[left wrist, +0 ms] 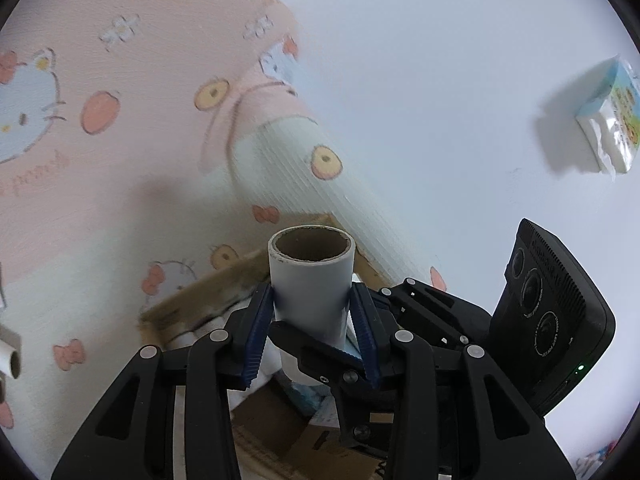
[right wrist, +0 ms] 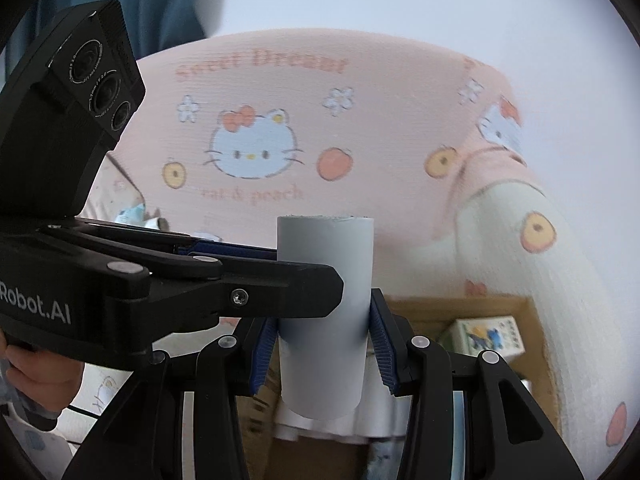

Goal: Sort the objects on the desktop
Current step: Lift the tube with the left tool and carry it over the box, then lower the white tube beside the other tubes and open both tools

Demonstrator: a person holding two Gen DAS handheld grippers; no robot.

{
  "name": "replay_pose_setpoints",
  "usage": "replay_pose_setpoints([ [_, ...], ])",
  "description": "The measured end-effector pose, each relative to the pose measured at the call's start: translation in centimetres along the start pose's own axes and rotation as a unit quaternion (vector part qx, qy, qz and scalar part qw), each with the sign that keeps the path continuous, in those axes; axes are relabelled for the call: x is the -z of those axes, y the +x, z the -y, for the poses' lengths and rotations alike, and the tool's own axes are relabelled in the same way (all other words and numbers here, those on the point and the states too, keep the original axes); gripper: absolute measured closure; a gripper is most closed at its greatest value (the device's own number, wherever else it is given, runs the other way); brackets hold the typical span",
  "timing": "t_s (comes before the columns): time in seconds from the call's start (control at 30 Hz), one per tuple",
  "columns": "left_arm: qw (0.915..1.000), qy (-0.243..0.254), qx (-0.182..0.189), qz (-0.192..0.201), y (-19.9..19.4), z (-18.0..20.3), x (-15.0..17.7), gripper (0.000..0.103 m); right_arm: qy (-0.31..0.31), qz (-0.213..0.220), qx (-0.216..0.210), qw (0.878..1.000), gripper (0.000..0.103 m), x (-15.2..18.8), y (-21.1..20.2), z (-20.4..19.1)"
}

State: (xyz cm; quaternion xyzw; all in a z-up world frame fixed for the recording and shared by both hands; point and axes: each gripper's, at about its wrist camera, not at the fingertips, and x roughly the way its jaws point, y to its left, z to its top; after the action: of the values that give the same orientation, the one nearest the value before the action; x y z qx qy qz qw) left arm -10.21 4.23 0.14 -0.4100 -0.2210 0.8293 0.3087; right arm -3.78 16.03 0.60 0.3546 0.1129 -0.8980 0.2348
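Note:
A grey-white cardboard tube [left wrist: 310,300] with a brown hollow core stands upright between my left gripper's [left wrist: 312,320] blue pads, which are shut on it. In the right wrist view the same tube [right wrist: 326,312] sits between my right gripper's [right wrist: 324,344] blue pads, also pressed against it. The left gripper's finger [right wrist: 240,284] crosses the tube from the left there. Both grippers hold the tube above an open cardboard box [right wrist: 532,320] holding small packets.
A pink cartoon-cat fabric [right wrist: 280,120] drapes behind and around the box [left wrist: 192,300]. A tissue pack [left wrist: 600,120] lies on the white table at the right. A small colourful carton [right wrist: 488,336] sits inside the box. Another tube end [left wrist: 12,360] shows at the far left.

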Motion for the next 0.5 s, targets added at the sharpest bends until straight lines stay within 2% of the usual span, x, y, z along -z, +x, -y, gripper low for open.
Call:
replay_pose_setpoints([
  [0.27,0.9975,-0.024,0.010,-0.066,4.3,0.4,0.4,0.059,0.049,-0.056,-0.007,0.997,0.062,1.8,1.1,3.9],
  [0.37,0.9962,-0.026,0.017,-0.082,5.3,0.3,0.5,0.059,0.041,-0.069,0.005,0.997,0.062,2.5,1.2,4.3],
  [0.5,0.9918,-0.058,0.020,-0.112,6.9,-0.8,0.3,0.059,0.058,-0.093,0.003,0.994,0.062,3.0,2.2,4.9],
])
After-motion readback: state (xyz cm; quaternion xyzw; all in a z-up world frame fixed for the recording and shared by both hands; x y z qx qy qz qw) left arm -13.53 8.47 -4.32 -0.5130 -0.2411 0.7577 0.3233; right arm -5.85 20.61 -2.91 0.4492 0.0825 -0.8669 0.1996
